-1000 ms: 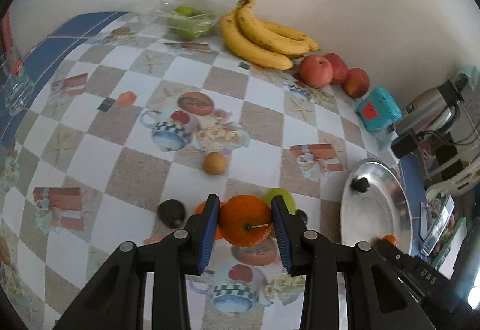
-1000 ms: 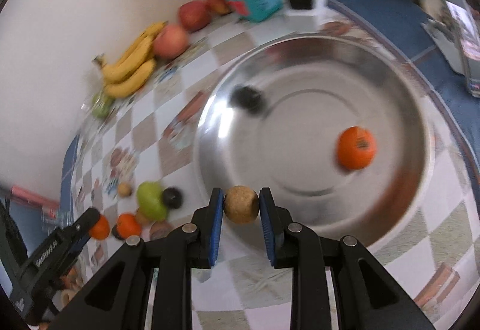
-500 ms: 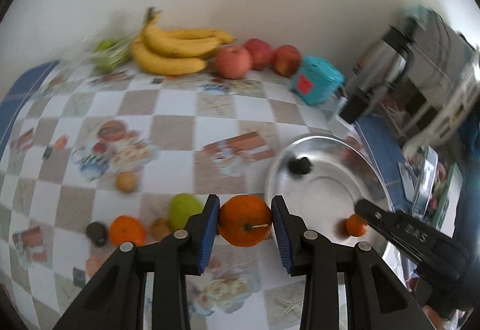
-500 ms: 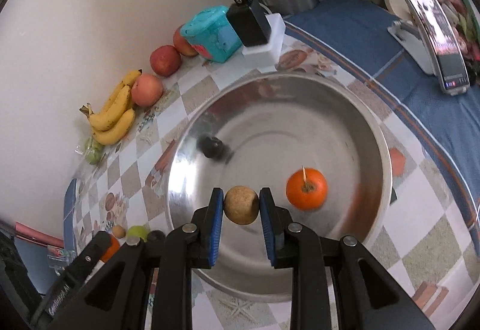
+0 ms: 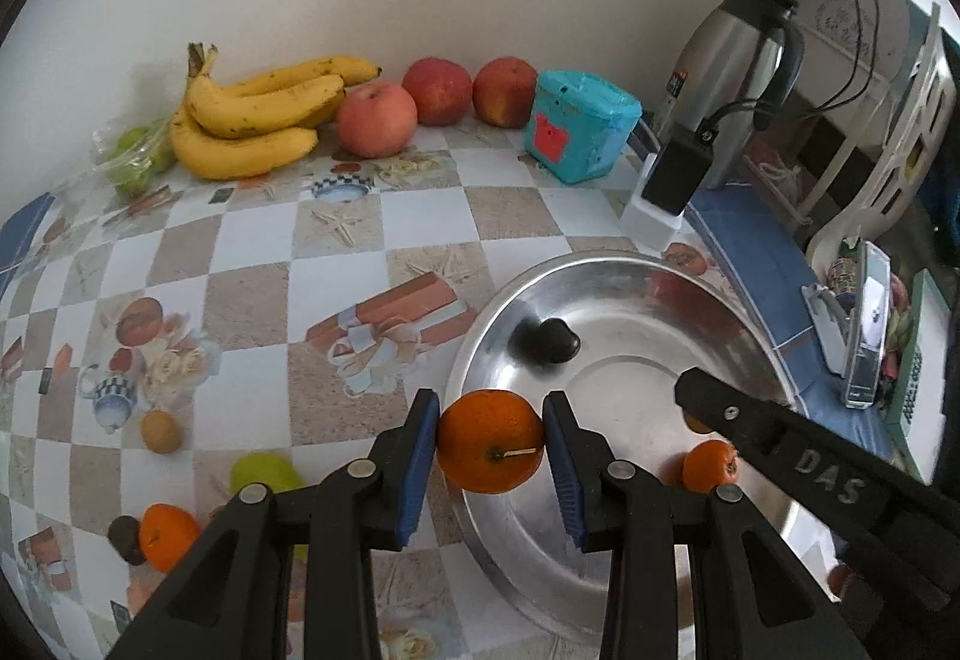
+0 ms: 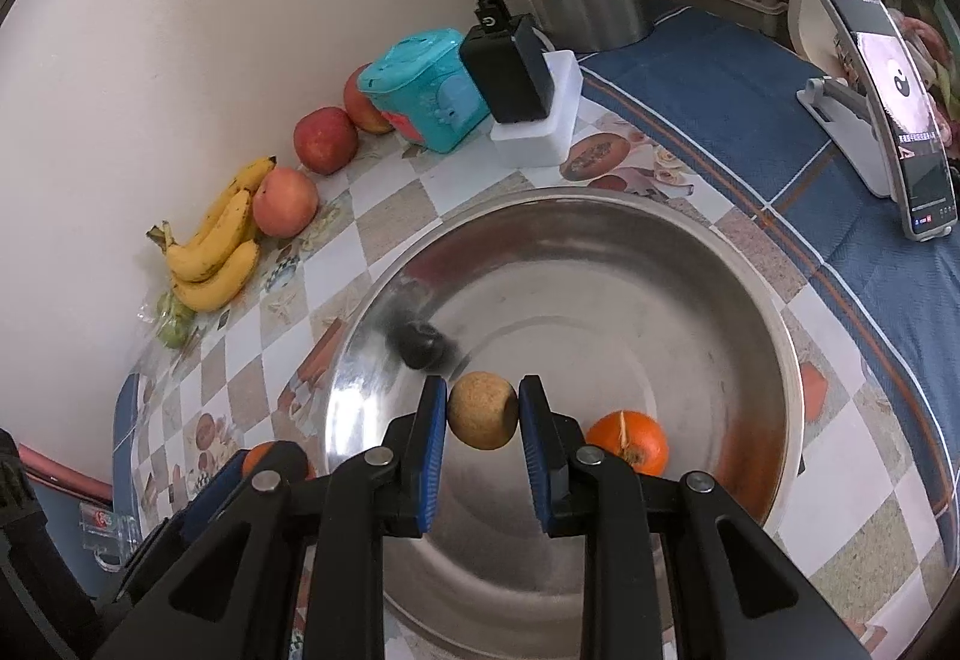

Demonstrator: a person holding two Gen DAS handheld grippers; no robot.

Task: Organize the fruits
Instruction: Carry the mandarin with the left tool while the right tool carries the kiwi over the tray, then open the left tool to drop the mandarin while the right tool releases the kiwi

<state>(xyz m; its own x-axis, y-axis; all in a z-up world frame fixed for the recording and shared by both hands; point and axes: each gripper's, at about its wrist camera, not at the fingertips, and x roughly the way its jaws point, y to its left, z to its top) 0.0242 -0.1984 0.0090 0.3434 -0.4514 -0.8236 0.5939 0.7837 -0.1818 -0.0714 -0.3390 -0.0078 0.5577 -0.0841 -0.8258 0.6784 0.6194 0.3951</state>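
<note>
My left gripper [image 5: 490,449] is shut on an orange [image 5: 489,441] and holds it above the near-left rim of the steel bowl [image 5: 750,336]. My right gripper [image 6: 483,418] is shut on a small brown round fruit [image 6: 483,417] above the inside of the bowl [image 6: 690,300]. The bowl holds a second orange [image 6: 630,441] and a dark fruit [image 6: 423,345]. Loose on the table at the left lie a small brown fruit [image 5: 160,431], a green fruit [image 5: 264,471], another orange [image 5: 167,536] and a dark fruit [image 5: 123,537].
Bananas [image 5: 252,117], three apples [image 5: 376,118] and bagged green fruit [image 5: 135,159] line the wall. A teal box [image 5: 576,126], a black charger on a white block [image 5: 669,186], a steel kettle [image 5: 732,72] and a phone on a stand [image 6: 894,120] stand beyond the bowl.
My left gripper has carried the orange rightward from the loose fruits to the bowl's rim. My right gripper has moved the brown fruit farther in over the bowl.
</note>
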